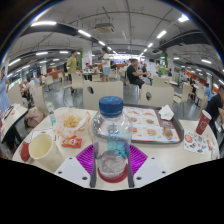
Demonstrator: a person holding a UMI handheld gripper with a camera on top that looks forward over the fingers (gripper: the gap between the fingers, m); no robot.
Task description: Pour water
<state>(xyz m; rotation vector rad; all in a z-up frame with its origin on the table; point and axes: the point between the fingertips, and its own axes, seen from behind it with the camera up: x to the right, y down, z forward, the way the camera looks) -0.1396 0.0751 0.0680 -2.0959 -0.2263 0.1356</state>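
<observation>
The water bottle (111, 138), clear plastic with a blue cap still on, stands upright between the fingers of our hand-held gripper (111, 165), at the near edge of the counter (190, 155). The magenta pads (86, 158) show on both sides of its base, close against it, so we judge the fingers closed on the bottle, though the actual contact is hard to confirm since the fingertips are cut off below. We take this to be the grasp or early carry step, with no pouring begun. A pale cup (42, 148) sits to the left, near the bottle, and looks like the likely target; the next move would call for bringing the bottle beside it and tilting over its rim, and the cap would need to come off first.

Beyond the bottle lies a tray (150, 123) with food leftovers, and left of it a plate (71, 128) with wrappers. Far behind, people sit at other tables in a canteen hall.

We cannot tell how much water the bottle holds, nor whether the cup is empty
</observation>
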